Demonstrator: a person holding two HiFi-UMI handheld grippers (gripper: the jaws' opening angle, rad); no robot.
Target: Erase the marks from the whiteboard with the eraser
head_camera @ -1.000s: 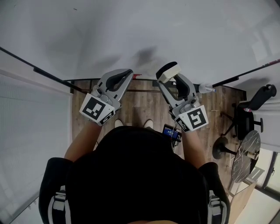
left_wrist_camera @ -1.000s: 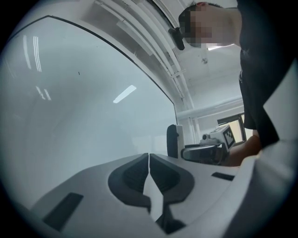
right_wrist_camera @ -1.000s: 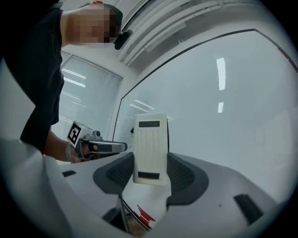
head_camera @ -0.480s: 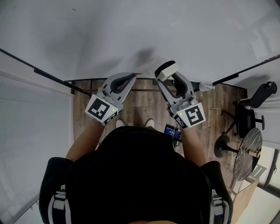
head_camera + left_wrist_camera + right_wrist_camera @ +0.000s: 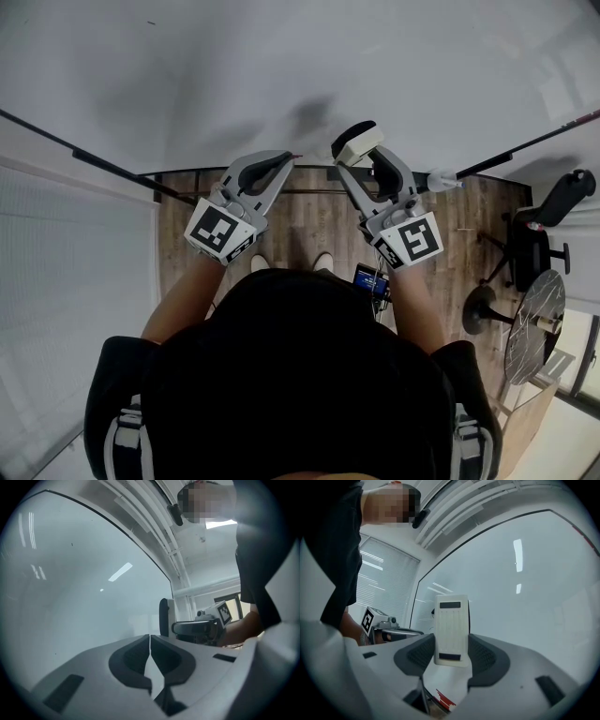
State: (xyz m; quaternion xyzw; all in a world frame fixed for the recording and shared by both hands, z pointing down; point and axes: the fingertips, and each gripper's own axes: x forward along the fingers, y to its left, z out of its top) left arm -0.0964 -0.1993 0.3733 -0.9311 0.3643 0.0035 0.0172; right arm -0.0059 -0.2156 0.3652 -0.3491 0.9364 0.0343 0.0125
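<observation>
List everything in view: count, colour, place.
whiteboard: one, white with a black frame, fills the top of the head view
eraser: one, off-white, between the right gripper's jaws
mark: one seen, red, by the whiteboard's lower edge
floor: brown wood, below the whiteboard
chair: one, black, far right
round table: one, grey, right, below the chair
blinds: white, left
left gripper: grey, jaws together, empty
right gripper: grey, shut on the eraser
person: black top, bottom of the head view
</observation>
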